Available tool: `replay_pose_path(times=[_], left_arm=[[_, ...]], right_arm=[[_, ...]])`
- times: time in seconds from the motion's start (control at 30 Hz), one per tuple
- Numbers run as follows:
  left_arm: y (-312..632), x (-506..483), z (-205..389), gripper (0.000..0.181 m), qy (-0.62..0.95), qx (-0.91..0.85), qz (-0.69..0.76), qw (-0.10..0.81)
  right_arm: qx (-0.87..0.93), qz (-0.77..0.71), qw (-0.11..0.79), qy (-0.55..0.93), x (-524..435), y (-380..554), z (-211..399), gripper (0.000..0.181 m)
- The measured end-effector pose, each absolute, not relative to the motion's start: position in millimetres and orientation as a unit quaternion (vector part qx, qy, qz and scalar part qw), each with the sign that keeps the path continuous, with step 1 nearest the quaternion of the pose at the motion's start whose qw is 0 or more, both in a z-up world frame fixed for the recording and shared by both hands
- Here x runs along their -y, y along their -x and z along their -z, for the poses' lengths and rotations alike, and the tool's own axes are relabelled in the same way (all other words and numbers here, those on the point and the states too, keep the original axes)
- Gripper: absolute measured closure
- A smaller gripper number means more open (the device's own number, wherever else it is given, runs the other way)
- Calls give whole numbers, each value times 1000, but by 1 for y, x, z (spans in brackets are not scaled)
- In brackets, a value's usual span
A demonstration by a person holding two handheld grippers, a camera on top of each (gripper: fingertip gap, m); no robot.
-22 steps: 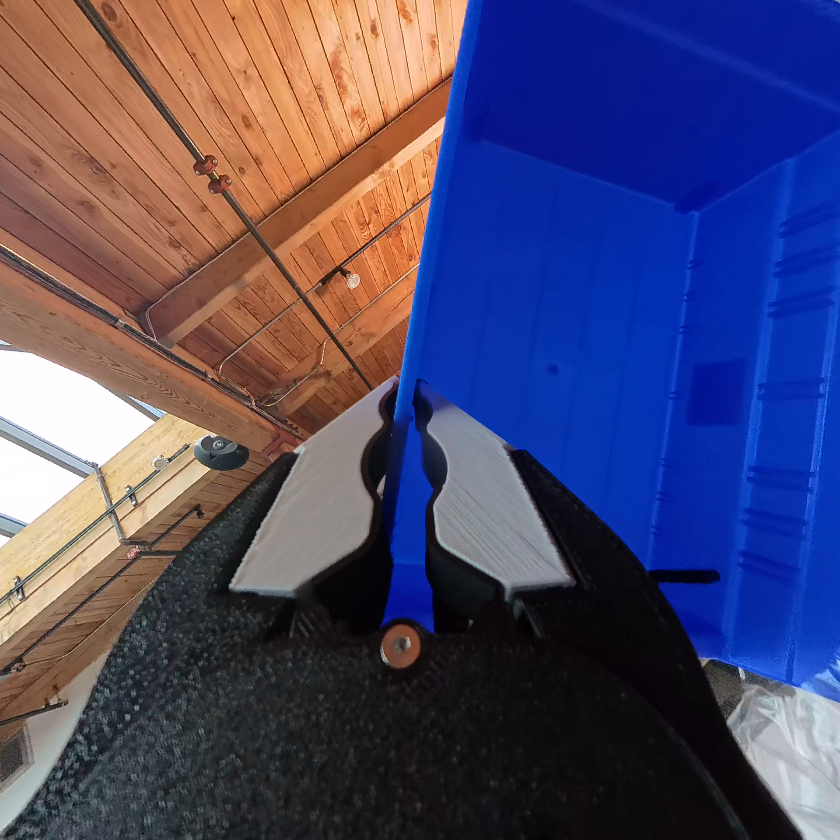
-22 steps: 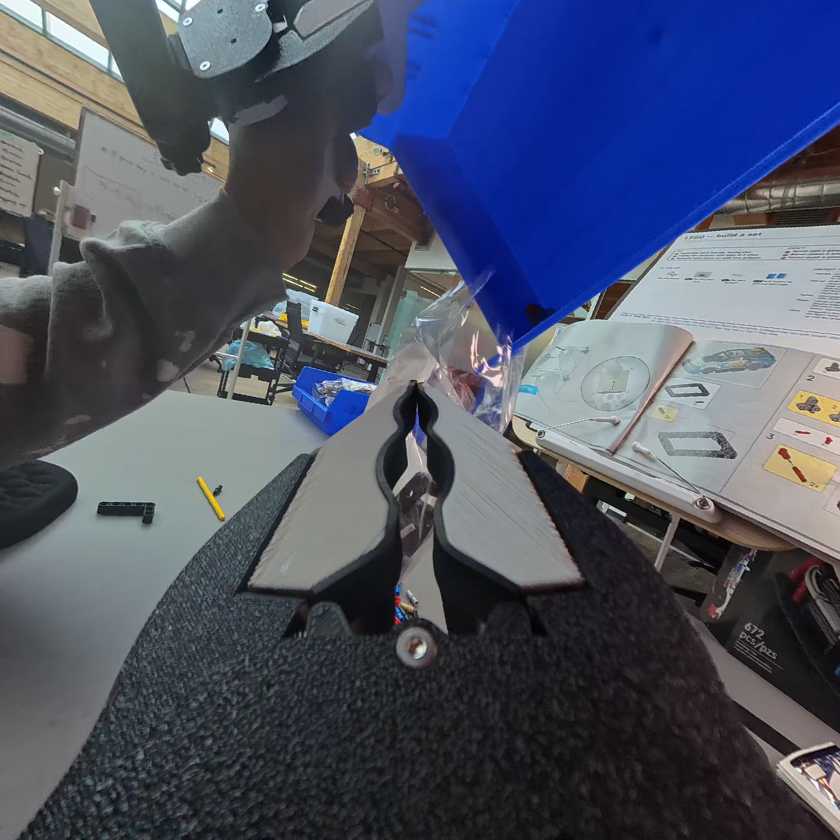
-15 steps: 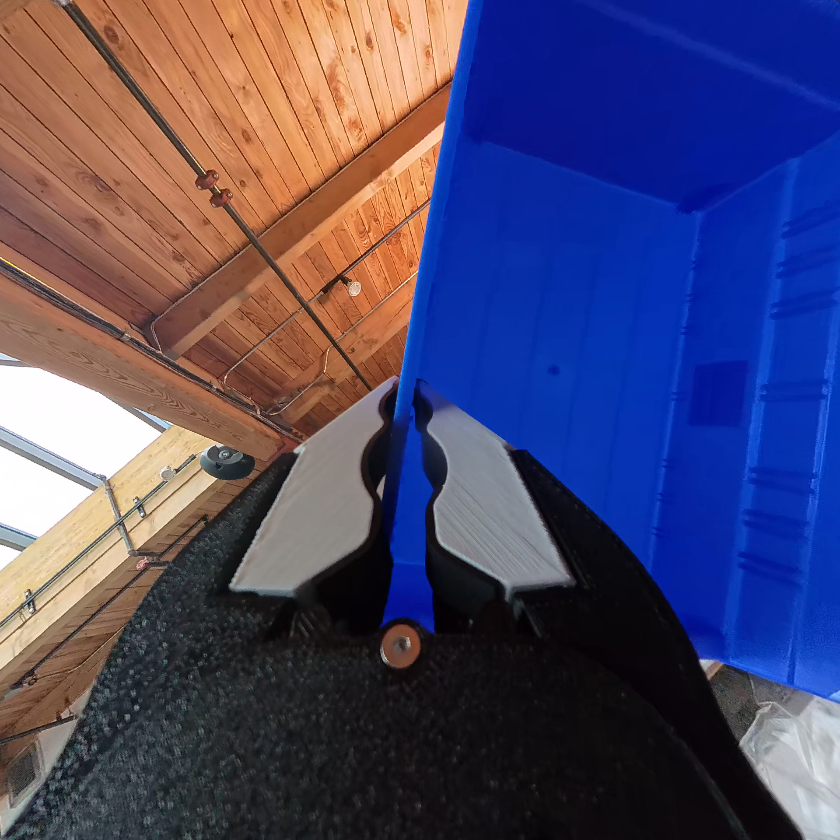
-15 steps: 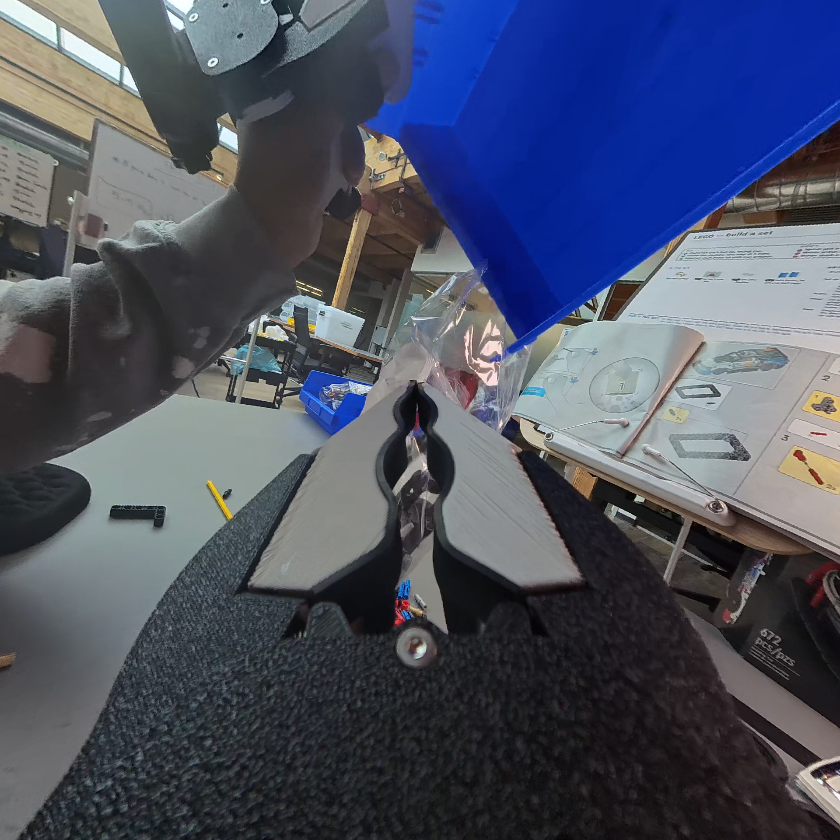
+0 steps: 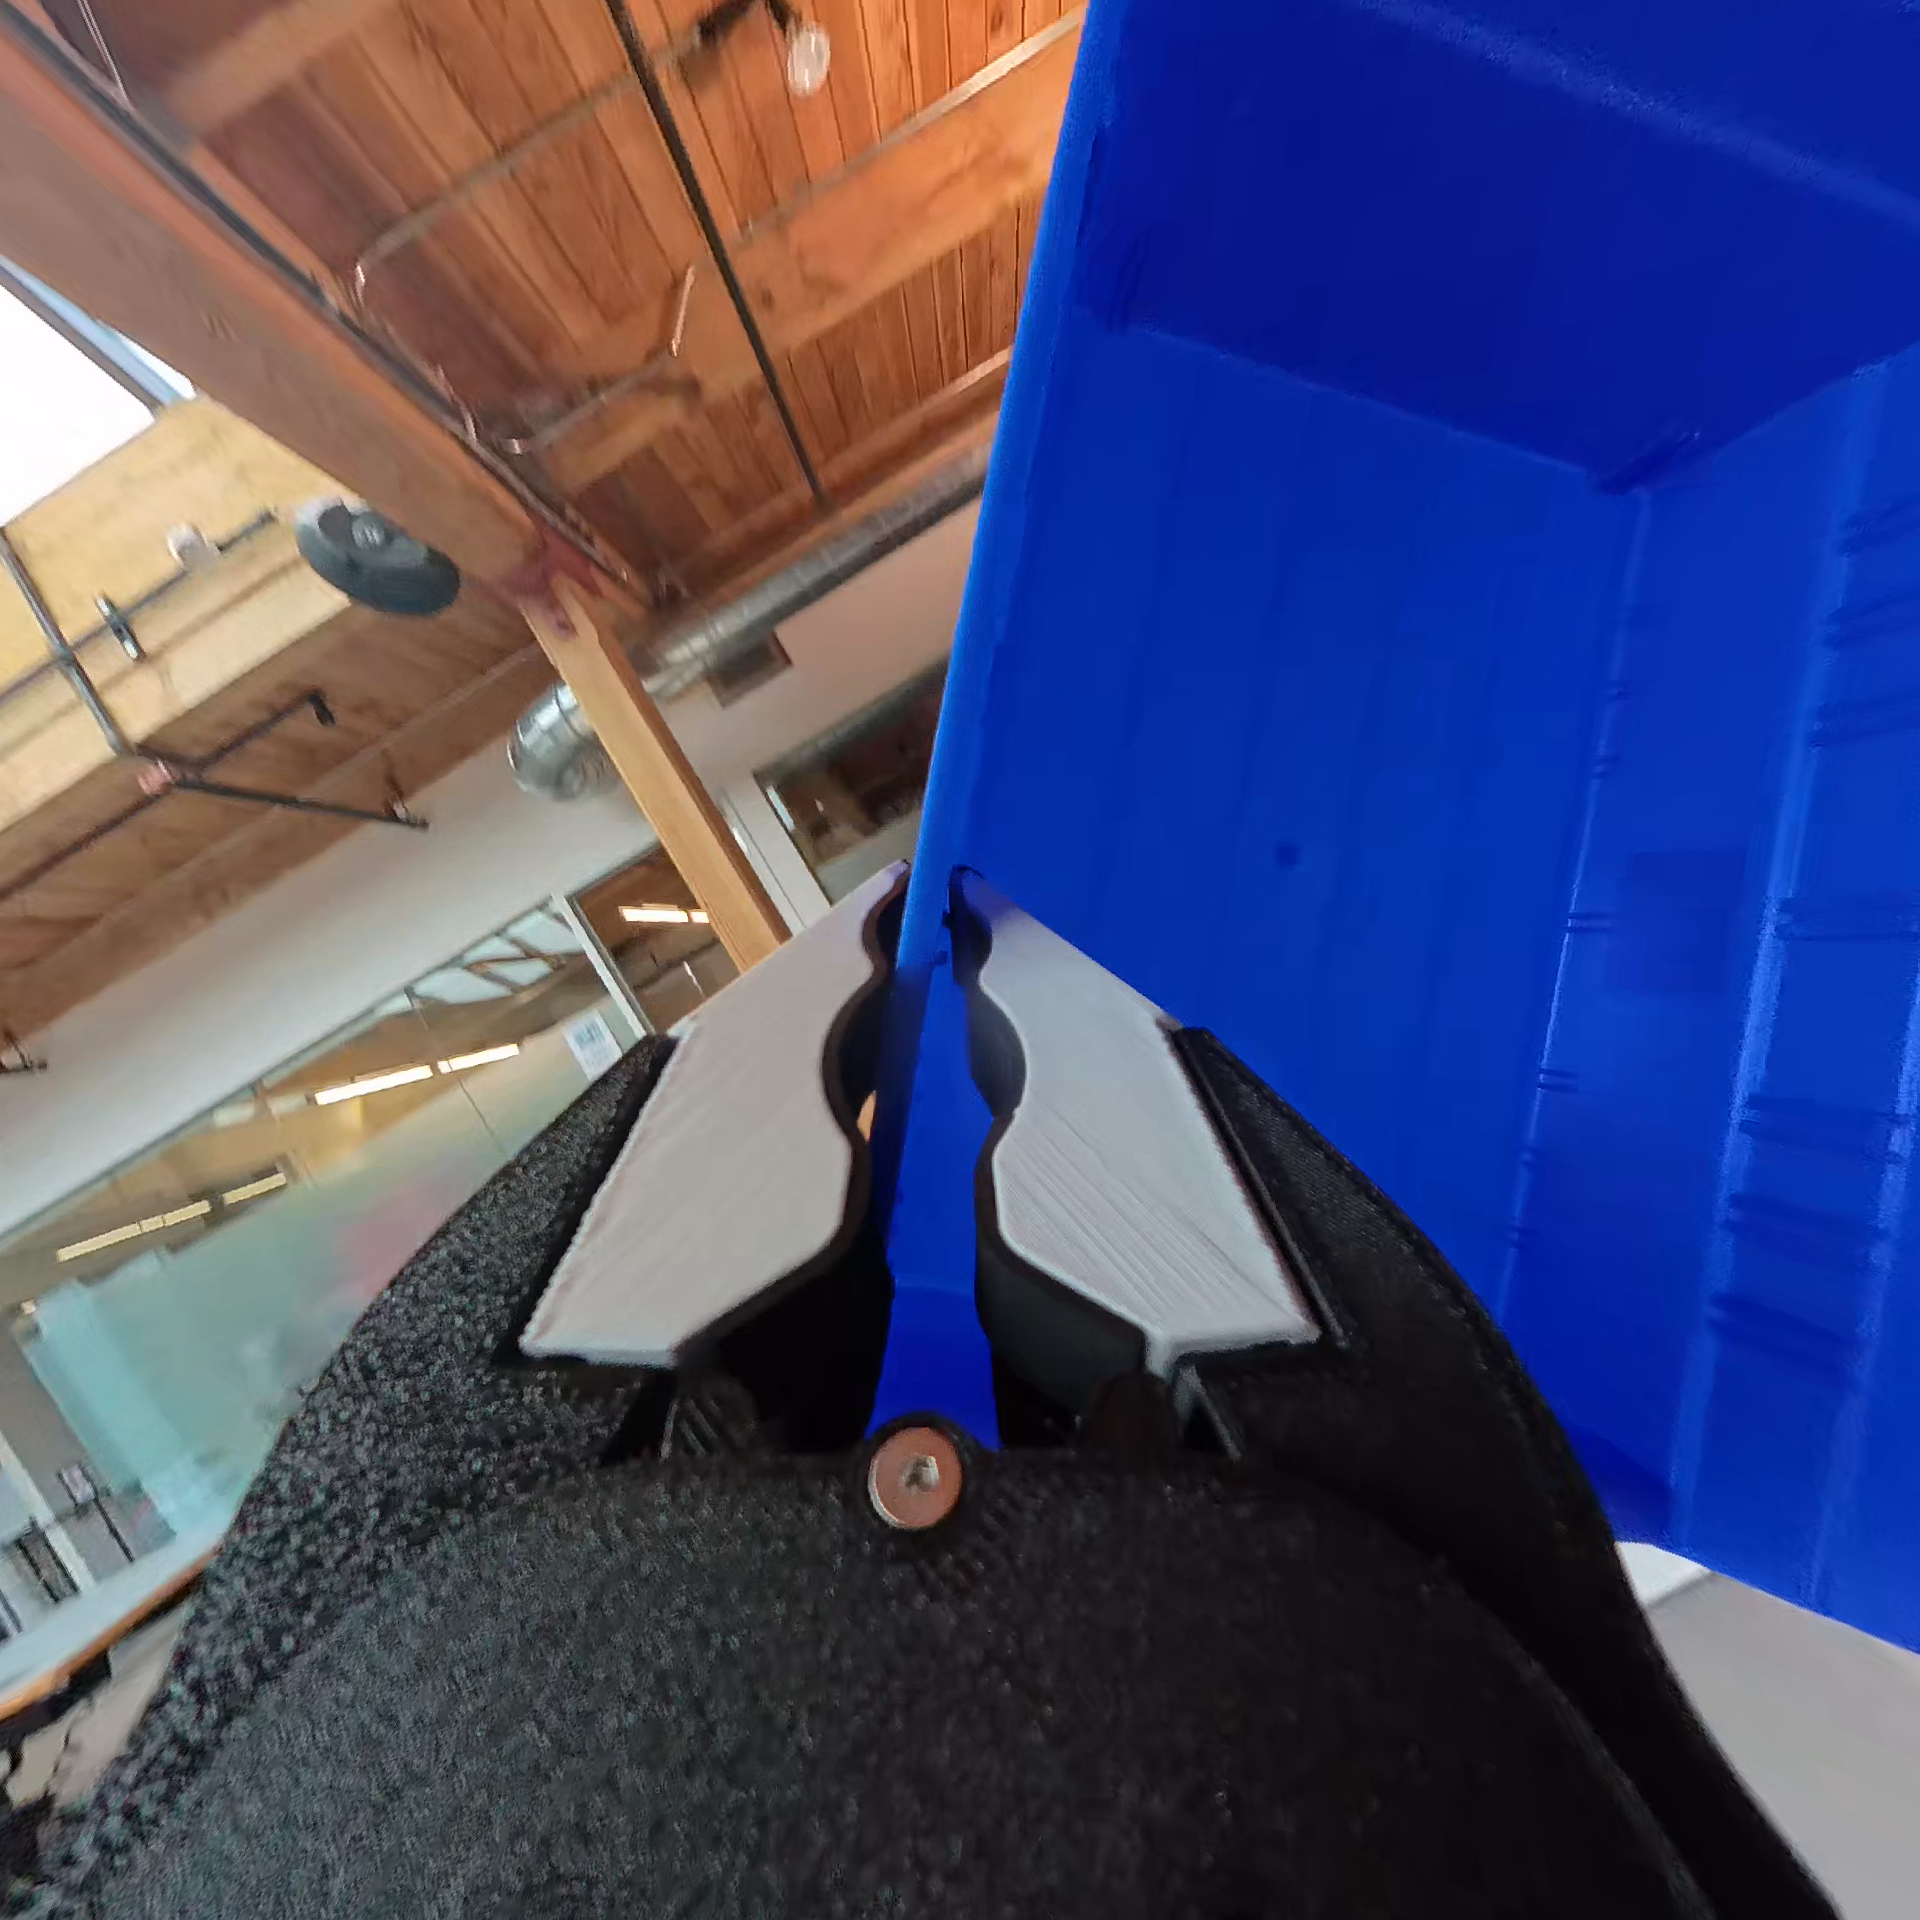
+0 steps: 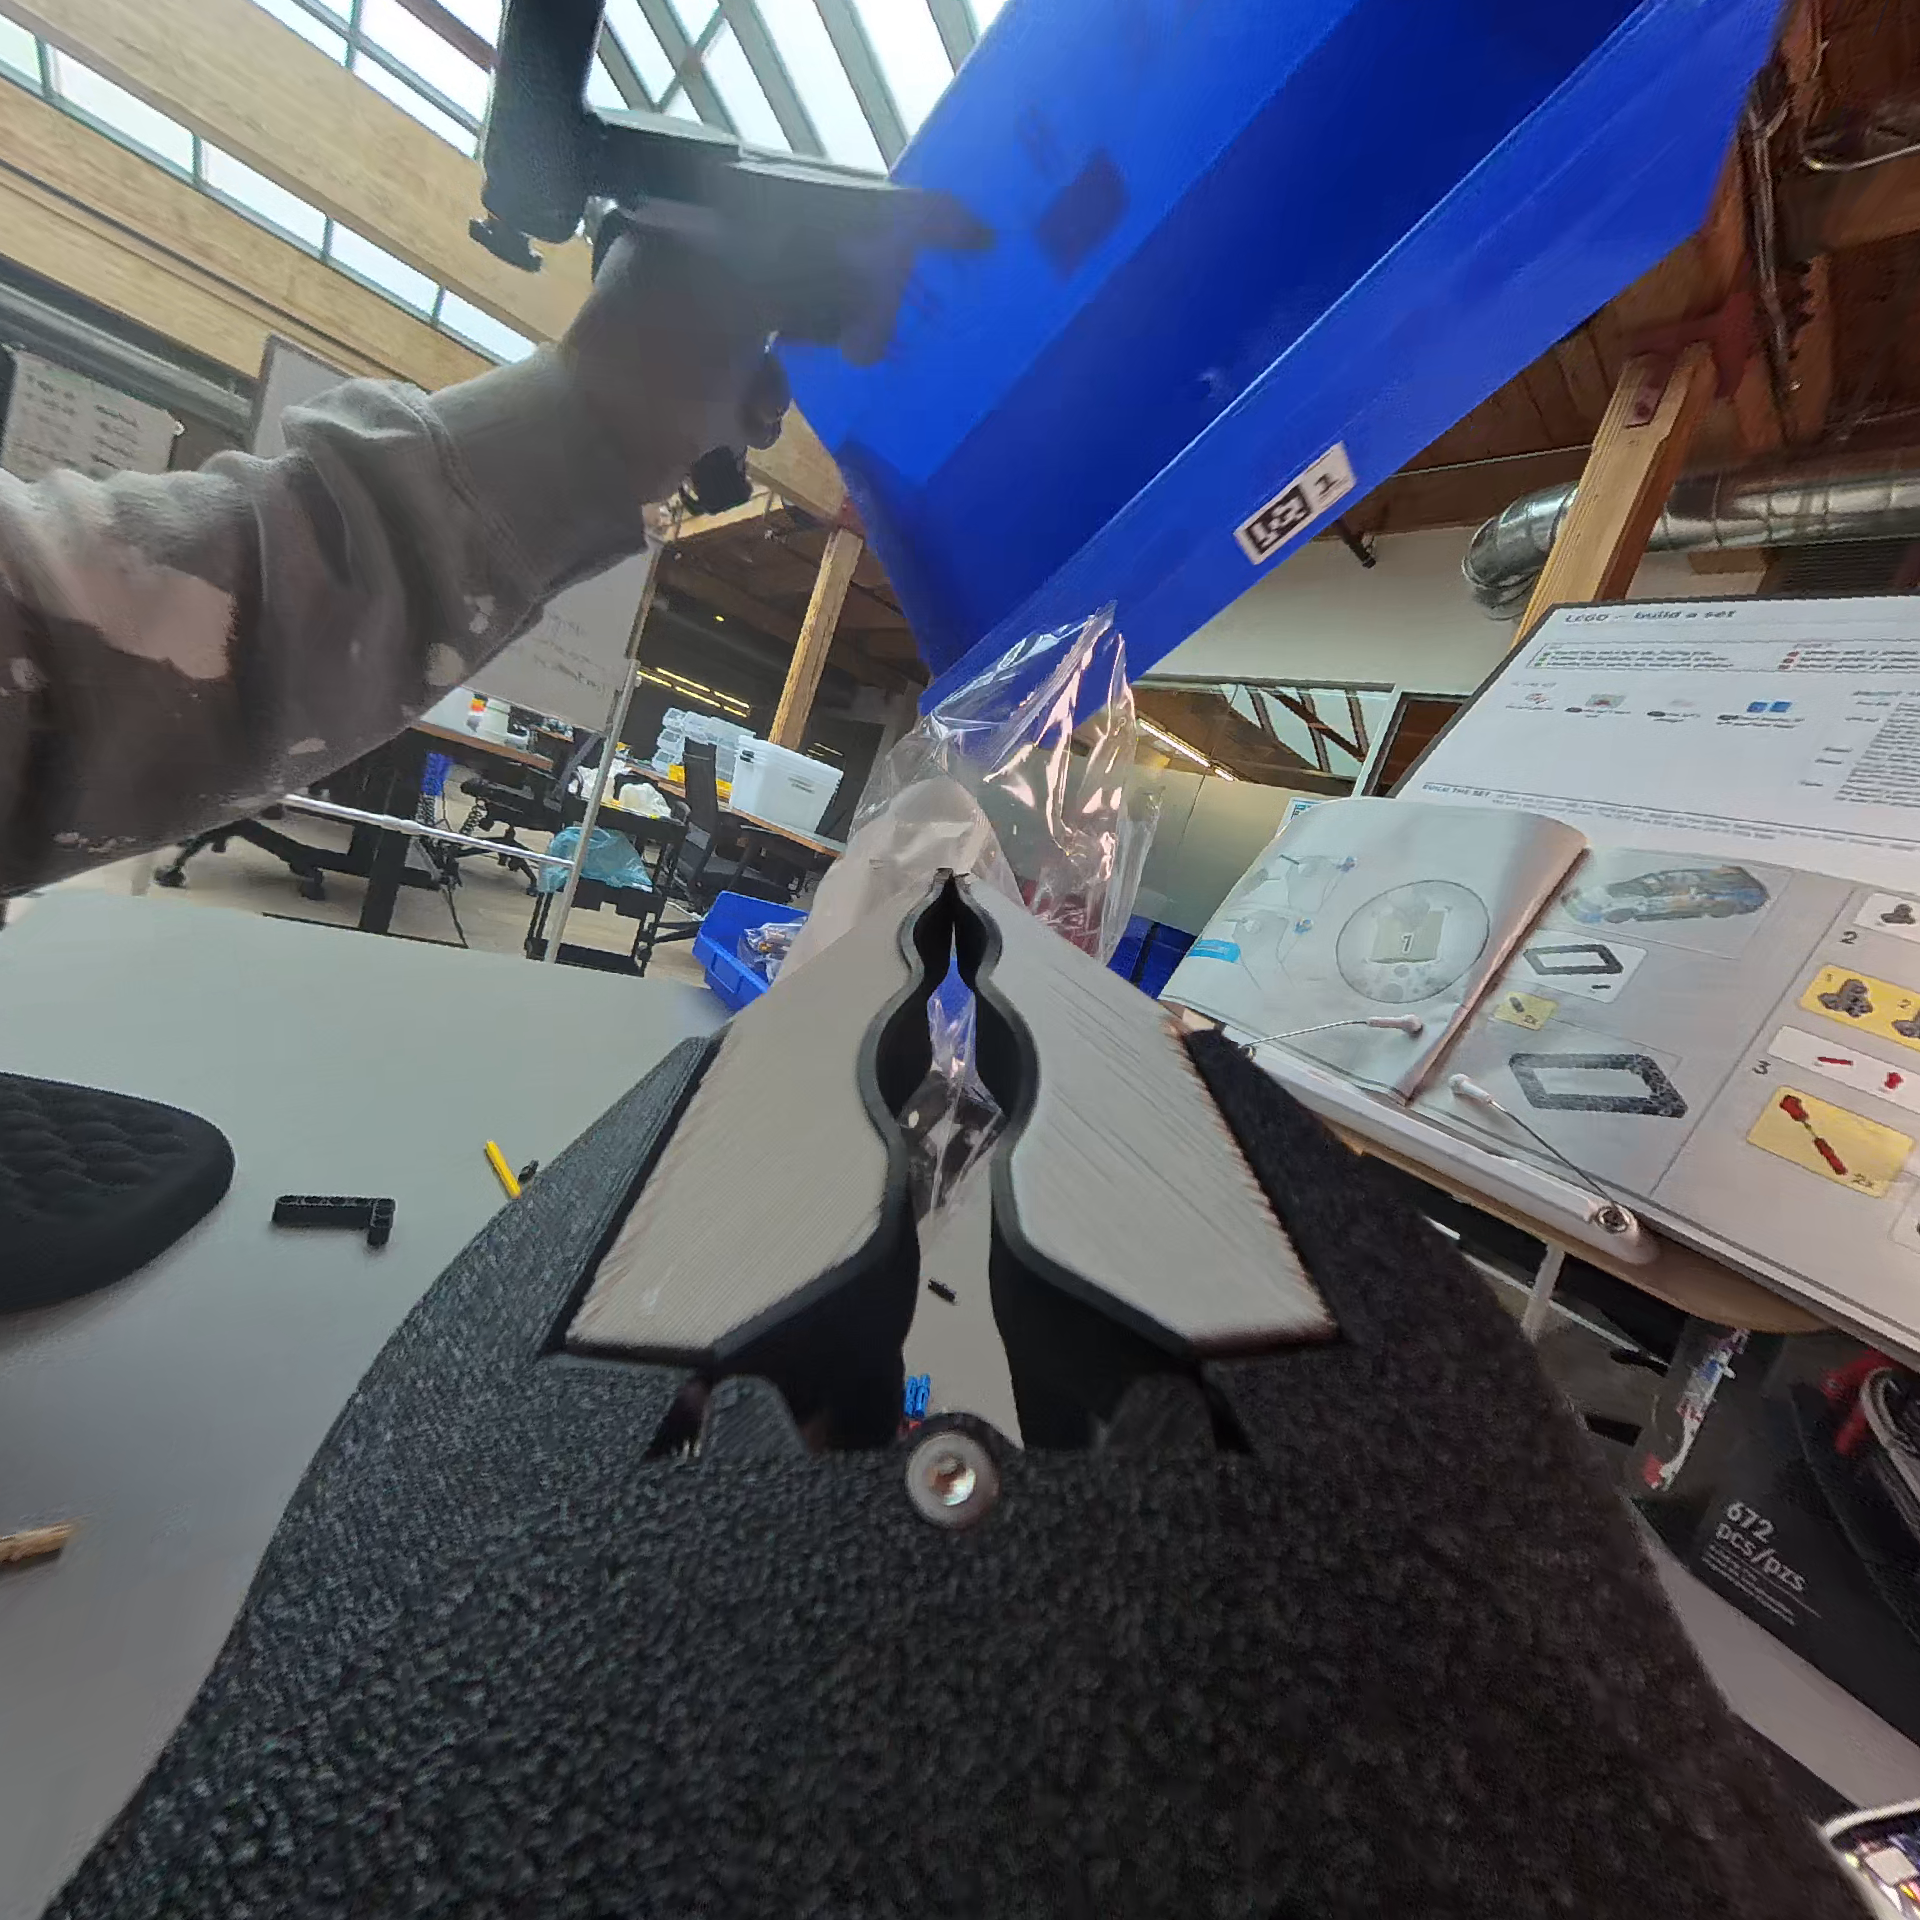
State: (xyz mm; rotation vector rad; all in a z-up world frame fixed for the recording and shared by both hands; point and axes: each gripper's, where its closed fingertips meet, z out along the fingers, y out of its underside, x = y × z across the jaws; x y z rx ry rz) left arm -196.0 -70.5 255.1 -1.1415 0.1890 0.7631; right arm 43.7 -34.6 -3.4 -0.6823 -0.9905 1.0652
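My left gripper is shut on the side wall of a blue plastic bin and holds it tipped up in the air; the bin's inside looks empty. In the right wrist view the same bin hangs overhead, held by the left gripper in a person's hand with a grey sleeve. My right gripper is shut on a clear plastic bag with small parts inside, held above the grey table just below the bin's lower edge.
An open instruction booklet rests on a slanted stand at the right. A black angled part, a yellow stick and a black pad lie on the table. A dark box sits lower right. Desks and another blue bin stand behind. There is about 35 centimeters between the tips of the two grippers.
The left gripper has swung the bin, so its view tilted down from the ceiling toward the room. In the right view the bin rose and turned, showing a small label. Both grips held.
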Motion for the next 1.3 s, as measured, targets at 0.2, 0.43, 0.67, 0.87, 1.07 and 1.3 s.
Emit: replay_pose_path(times=[0.2,0.43,0.67,0.87,1.07,1.3], left_arm=[[330,121,-195,176,707,32,-286,647],[444,205,-20,175,855,179,-170,456],[495,288,83,174,854,328,-88,394],[497,300,118,160,801,438,11,409],[455,306,114,147,843,364,22,395],[359,259,50,122,854,136,-46,500]], right_arm=[[414,-479,717,292,22,-66,-26,181],[389,-450,752,283,-7,-99,-62,181],[381,-433,762,293,-21,-126,-73,181],[382,-442,752,305,-24,-119,-63,181],[394,-439,746,310,-23,-117,-55,181],[394,-457,734,312,-23,-112,-53,181]])
